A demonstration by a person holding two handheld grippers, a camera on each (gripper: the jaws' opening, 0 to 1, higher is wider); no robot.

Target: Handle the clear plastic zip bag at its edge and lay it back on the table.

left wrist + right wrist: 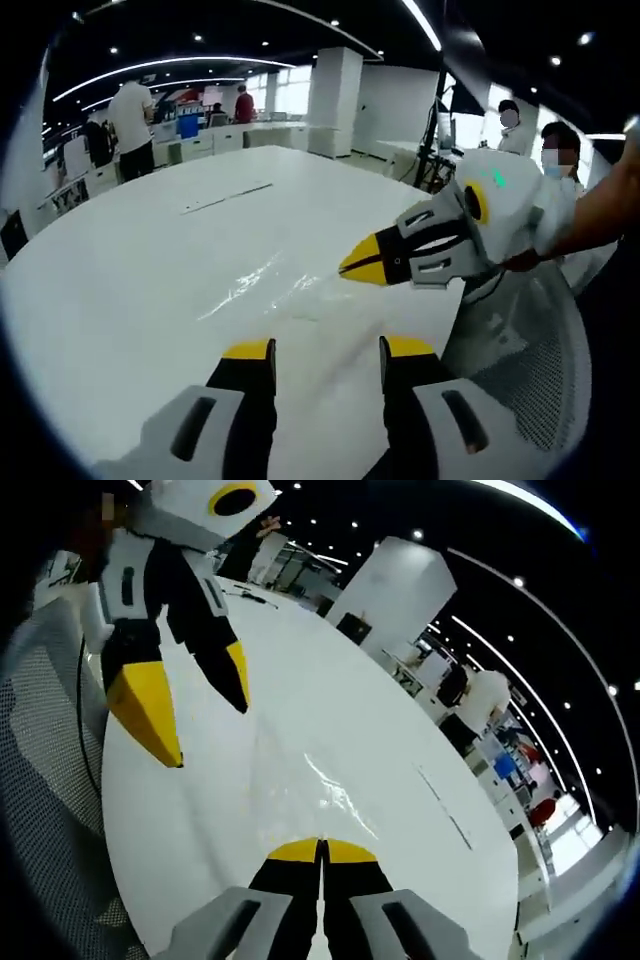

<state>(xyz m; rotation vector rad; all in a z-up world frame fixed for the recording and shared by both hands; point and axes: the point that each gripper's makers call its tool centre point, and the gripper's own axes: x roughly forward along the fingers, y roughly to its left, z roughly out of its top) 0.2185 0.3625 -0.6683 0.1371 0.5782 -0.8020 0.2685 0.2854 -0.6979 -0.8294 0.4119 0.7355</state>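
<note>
Two grippers work over the white table (120, 290), where the clear plastic zip bag (262, 277) lies flat, a faint glossy sheet. In the left gripper view the left gripper (325, 350) is released, its jaws apart at 6 o'clock, just short of the bag. The right gripper (362, 265) comes in from 3 o'clock, clenched at the bag's edge; whether it pinches the film I cannot tell. I judge that the lifting and laying back are not yet done.

- A broad, glossy white worktop (150, 270) runs through the room.
- A thick white square pillar (333, 100) stands behind it.
- Long ceiling strip lights (150, 65) glow on a dark ceiling.
- Bright windows (285, 92) line the far wall.
- A grey mesh chair back (530, 370) sits beside the worktop.
</note>
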